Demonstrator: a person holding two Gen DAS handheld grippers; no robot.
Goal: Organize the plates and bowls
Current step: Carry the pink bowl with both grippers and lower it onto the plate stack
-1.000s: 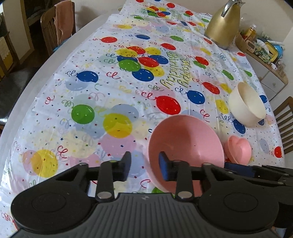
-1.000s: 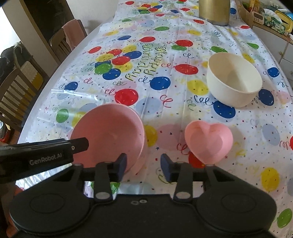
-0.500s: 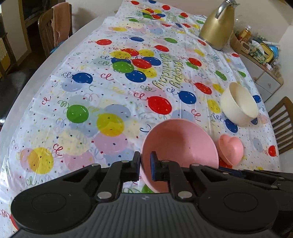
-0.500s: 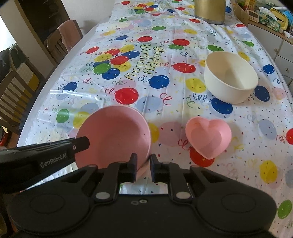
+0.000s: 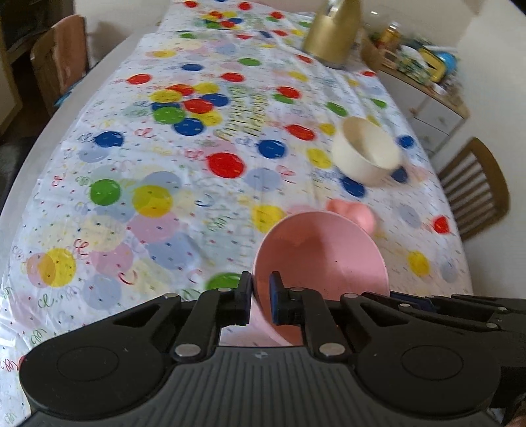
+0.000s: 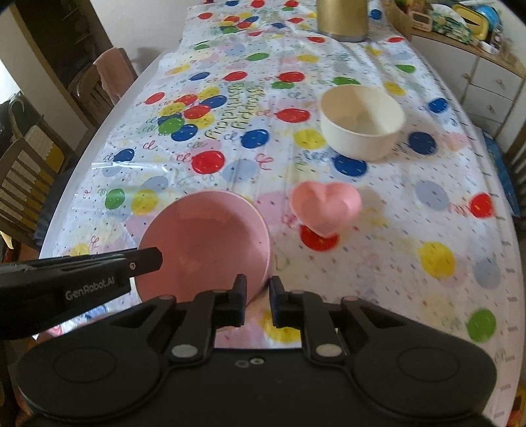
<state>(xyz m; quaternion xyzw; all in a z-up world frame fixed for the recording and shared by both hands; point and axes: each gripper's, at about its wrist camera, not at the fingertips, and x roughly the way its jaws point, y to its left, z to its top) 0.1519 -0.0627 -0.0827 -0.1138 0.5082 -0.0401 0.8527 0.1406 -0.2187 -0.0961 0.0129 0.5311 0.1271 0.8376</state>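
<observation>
A large pink bowl (image 5: pixel 320 256) is lifted and tilted above the balloon tablecloth. My left gripper (image 5: pixel 260 300) is shut on its left rim. My right gripper (image 6: pixel 258 303) is shut on its right rim; the bowl also shows in the right wrist view (image 6: pixel 203 243). A pink heart-shaped bowl (image 6: pixel 325 207) sits on the cloth to the right of it, partly hidden behind the big bowl in the left wrist view (image 5: pixel 353 212). A cream bowl (image 6: pixel 361 123) stands further back on the right, and shows in the left wrist view too (image 5: pixel 366 152).
A gold kettle (image 6: pixel 342 16) stands at the table's far end. A cluttered sideboard (image 6: pixel 476 42) runs along the right. Wooden chairs stand at the left (image 6: pixel 23 184) and right (image 5: pixel 473 187) table edges.
Both grippers closed on the pink bowl's rim from open. The bowl has since risen off the cloth, tilted, and moved toward the heart-shaped bowl.
</observation>
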